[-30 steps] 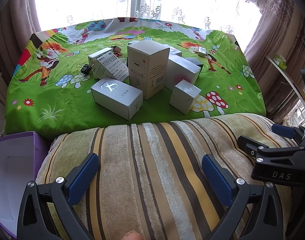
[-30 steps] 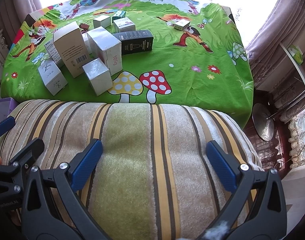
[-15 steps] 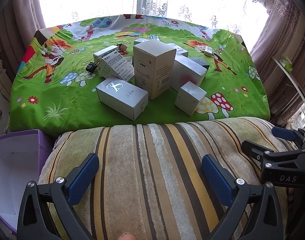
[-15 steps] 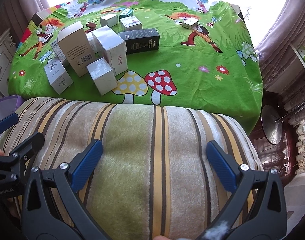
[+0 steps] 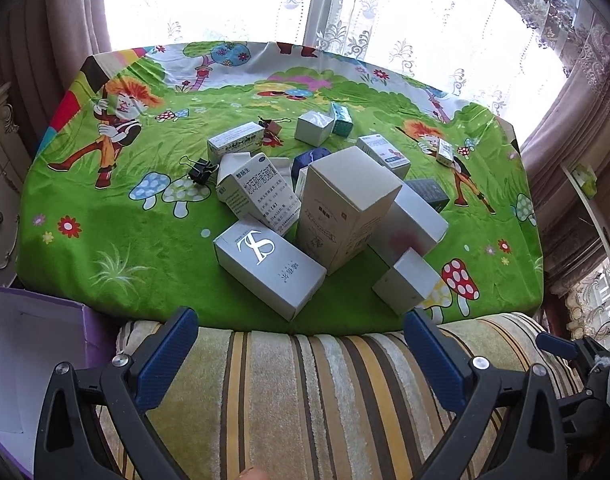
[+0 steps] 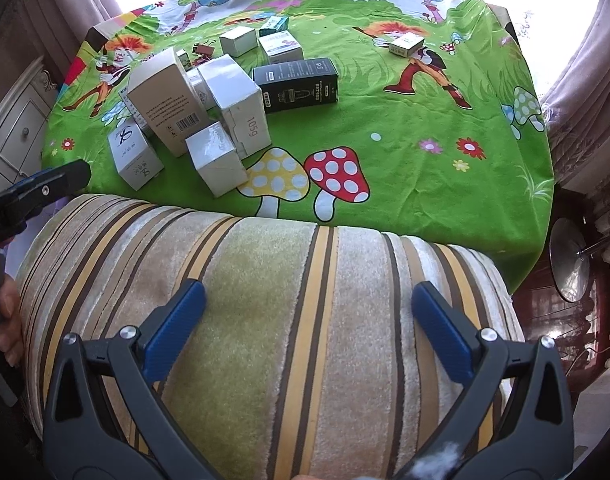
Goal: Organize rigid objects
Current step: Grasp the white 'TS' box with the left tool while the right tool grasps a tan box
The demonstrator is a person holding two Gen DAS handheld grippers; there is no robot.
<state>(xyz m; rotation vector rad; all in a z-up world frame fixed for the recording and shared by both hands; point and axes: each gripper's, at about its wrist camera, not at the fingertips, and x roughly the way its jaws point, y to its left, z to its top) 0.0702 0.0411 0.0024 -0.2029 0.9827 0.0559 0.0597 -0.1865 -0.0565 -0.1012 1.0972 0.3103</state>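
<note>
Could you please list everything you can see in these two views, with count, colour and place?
Cardboard boxes: about a dozen, mostly white or grey, clustered mid-table; the tallest stands upright.
Black box: one, lying flat right of the cluster.
Small white box: one, apart at the far right.
Binder clips: two seen, one black at the cluster's left, one reddish farther back.
Tablecloth: one, green cartoon print, covering the table.
Striped cushion: one, beige, brown and yellow, at the near edge.
Purple box: one, open, white inside, lower left.
Curtains: brownish, flanking the bright window.
Left gripper: blue pads, open, over the cushion.
Right gripper: blue pads, open, over the cushion.
</note>
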